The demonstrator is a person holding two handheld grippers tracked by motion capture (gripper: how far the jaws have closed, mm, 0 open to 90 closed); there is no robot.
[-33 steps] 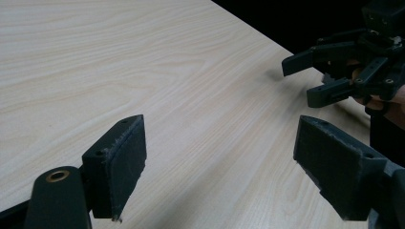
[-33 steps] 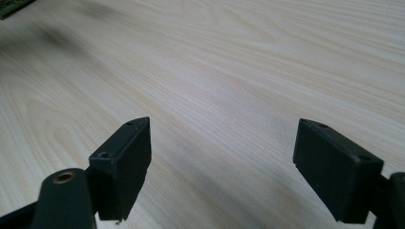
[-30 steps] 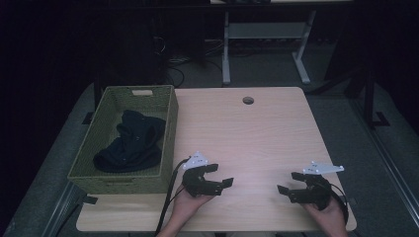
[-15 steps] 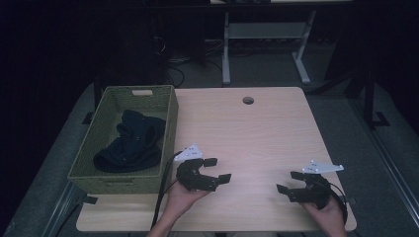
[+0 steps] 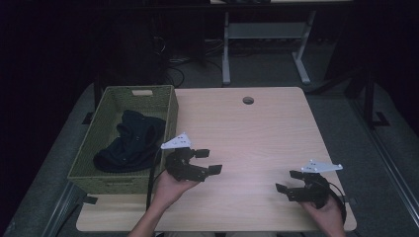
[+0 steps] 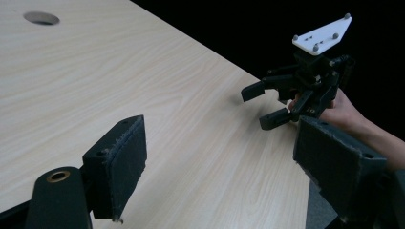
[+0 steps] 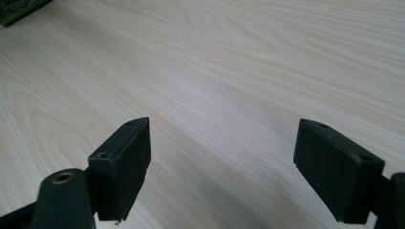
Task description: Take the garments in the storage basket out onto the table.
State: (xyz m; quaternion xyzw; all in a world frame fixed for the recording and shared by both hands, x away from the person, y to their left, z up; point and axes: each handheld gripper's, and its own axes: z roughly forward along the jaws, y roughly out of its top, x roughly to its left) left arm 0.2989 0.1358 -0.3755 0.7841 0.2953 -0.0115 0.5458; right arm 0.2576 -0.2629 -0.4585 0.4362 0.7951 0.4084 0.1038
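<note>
My left gripper (image 5: 209, 161) hovers open over the light wooden table (image 5: 257, 133), just right of a green woven basket (image 5: 170, 111), its jaws pointing right. A dark cloth (image 5: 129, 140) lies bunched inside the basket. My right gripper (image 5: 287, 181) is open near the table's front right corner, jaws pointing left. In the left gripper view my own jaws (image 6: 224, 160) stand wide apart with nothing between them, and the right gripper (image 6: 260, 105) faces them across the bare wood. The right gripper view shows its jaws (image 7: 219, 162) open and empty over the tabletop.
A round cable hole (image 5: 248, 100) sits near the table's far edge. A corner of the basket (image 7: 14, 9) shows at the top left of the right gripper view. Behind the table, a white frame's legs (image 5: 226, 54) stand on dark floor with cables.
My left gripper has moved away from the person and a little left, closer to the basket's side. The right gripper has stayed in place.
</note>
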